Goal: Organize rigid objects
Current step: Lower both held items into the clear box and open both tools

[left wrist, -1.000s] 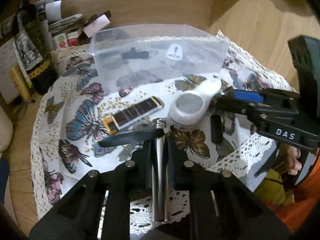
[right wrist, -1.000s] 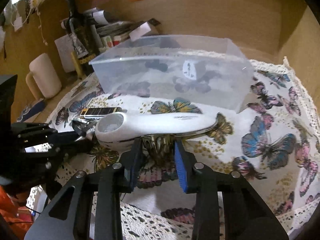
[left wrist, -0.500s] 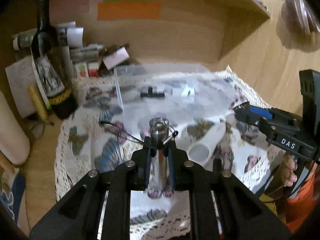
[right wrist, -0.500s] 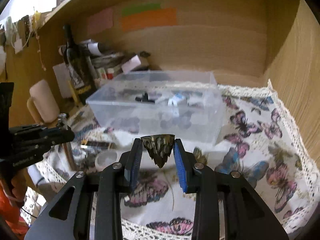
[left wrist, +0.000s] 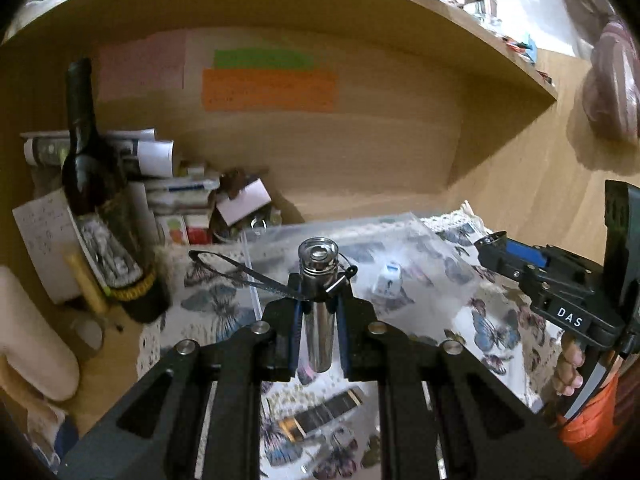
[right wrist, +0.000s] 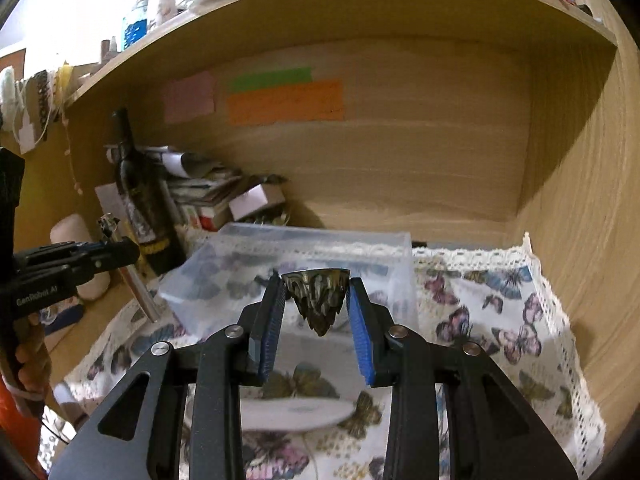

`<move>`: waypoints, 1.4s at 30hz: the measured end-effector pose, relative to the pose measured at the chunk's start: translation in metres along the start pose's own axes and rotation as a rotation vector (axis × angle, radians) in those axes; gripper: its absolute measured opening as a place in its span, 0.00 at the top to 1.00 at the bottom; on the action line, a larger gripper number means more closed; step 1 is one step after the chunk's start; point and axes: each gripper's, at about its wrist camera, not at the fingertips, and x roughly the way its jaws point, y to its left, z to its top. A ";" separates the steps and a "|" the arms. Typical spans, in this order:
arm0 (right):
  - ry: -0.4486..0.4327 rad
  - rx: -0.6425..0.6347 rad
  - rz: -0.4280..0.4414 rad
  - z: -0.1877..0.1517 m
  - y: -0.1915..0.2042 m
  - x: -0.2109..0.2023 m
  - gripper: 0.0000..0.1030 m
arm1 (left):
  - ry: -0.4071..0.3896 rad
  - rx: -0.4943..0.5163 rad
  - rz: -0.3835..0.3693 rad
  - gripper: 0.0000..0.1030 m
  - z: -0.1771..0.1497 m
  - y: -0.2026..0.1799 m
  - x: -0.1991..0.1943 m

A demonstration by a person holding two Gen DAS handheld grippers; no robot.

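My left gripper is shut on a silver metal cylinder with a black wrist strap. It holds the cylinder raised above the butterfly cloth, in front of the clear plastic box. My right gripper is shut on a bronze cone-shaped piece, held up in front of the same box. A white oval handheld device and a dark rectangular bar lie on the cloth below. The box holds a small white item.
A dark wine bottle stands at the left with stacked papers and small boxes behind it. A cream mug stands at far left. Wooden walls close in the back and right. The lace-edged butterfly cloth covers the table.
Both grippers have risen and tilted up, carrying the cylinder and the cone away from the cloth. The box now sits lower in both views.
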 end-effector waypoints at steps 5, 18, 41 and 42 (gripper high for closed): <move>0.013 -0.010 -0.023 0.012 -0.008 0.016 0.72 | 0.011 0.023 0.037 0.86 0.011 0.005 0.017; 0.177 -0.016 -0.063 0.005 -0.028 0.083 0.72 | 0.213 0.072 0.070 0.86 0.002 0.018 0.097; 0.270 -0.035 -0.055 -0.006 -0.026 0.114 0.68 | 0.335 0.117 -0.050 0.86 0.006 -0.013 0.143; 0.261 -0.035 -0.055 -0.005 -0.025 0.110 0.64 | 0.326 0.112 -0.050 0.86 0.007 -0.012 0.137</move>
